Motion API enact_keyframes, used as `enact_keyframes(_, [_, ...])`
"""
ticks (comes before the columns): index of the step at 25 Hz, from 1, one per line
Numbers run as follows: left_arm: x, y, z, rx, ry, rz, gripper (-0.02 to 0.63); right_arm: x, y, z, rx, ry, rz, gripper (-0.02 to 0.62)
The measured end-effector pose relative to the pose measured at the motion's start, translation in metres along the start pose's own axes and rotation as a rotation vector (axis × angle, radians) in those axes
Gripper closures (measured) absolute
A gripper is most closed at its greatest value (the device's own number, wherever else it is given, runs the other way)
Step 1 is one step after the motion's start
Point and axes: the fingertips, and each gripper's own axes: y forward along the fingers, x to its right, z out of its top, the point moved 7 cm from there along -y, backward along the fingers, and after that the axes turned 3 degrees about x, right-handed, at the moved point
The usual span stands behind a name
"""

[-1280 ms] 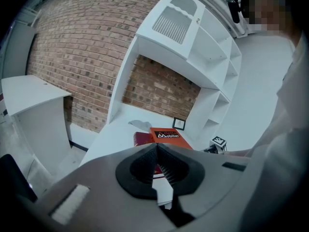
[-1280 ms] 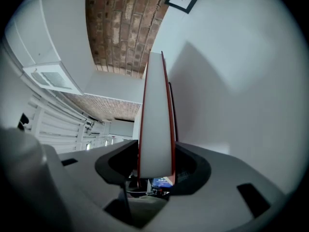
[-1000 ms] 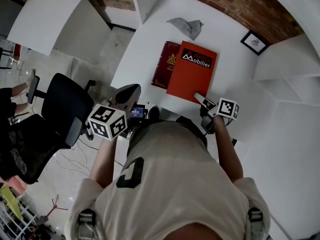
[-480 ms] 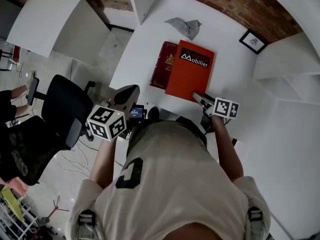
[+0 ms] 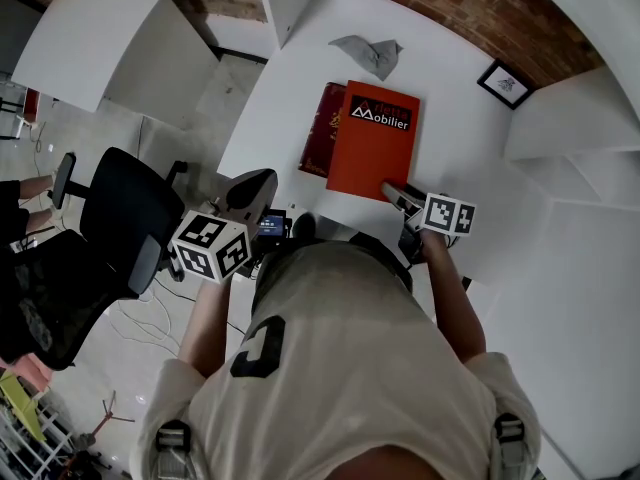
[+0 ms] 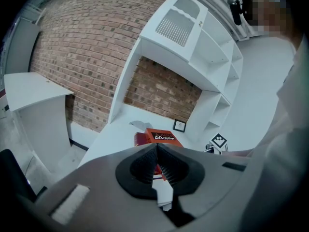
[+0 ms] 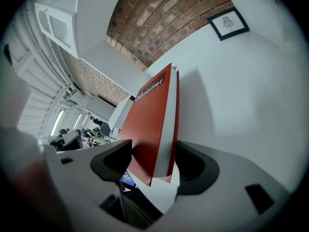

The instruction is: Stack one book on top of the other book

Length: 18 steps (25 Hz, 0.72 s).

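Orange book (image 5: 372, 140) lies over most of the dark red book (image 5: 318, 128) on the white table (image 5: 290, 78), leaving only that book's left strip showing. Your right gripper's (image 5: 395, 193) jaws, which have just been opening a little wider, pinch the orange book's near right corner close to the table's near edge. Bare table runs right of the books and beyond them to the grey cloth (image 5: 372, 53), the framed picture (image 5: 507, 83) and the brick wall (image 5: 450, 8), while your left gripper (image 6: 157, 148) hangs off the near left edge above the black chair (image 5: 125, 218), jaws pressed together on nothing.

White word "Mobilier" on a black label, front cover of the orange book (image 5: 372, 158); nothing else legible
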Motion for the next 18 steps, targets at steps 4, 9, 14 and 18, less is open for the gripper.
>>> enact_keyframes(4, [-0.003,-0.002,-0.002,0.008,-0.008,-0.002,0.603,-0.002,0.001,-0.001,-0.003,0.004,-0.007,0.342])
enact_keyframes(9, [-0.009,-0.005,-0.001,0.021,-0.015,-0.007,0.603,-0.006,0.004,-0.002,-0.003,0.014,-0.015,0.342])
enact_keyframes(14, [-0.016,-0.009,-0.001,0.029,-0.023,-0.021,0.603,-0.01,0.006,-0.003,0.003,0.022,-0.025,0.342])
enact_keyframes(18, [-0.026,-0.012,-0.003,0.023,-0.026,-0.043,0.603,-0.013,0.011,-0.005,0.018,0.03,-0.027,0.342])
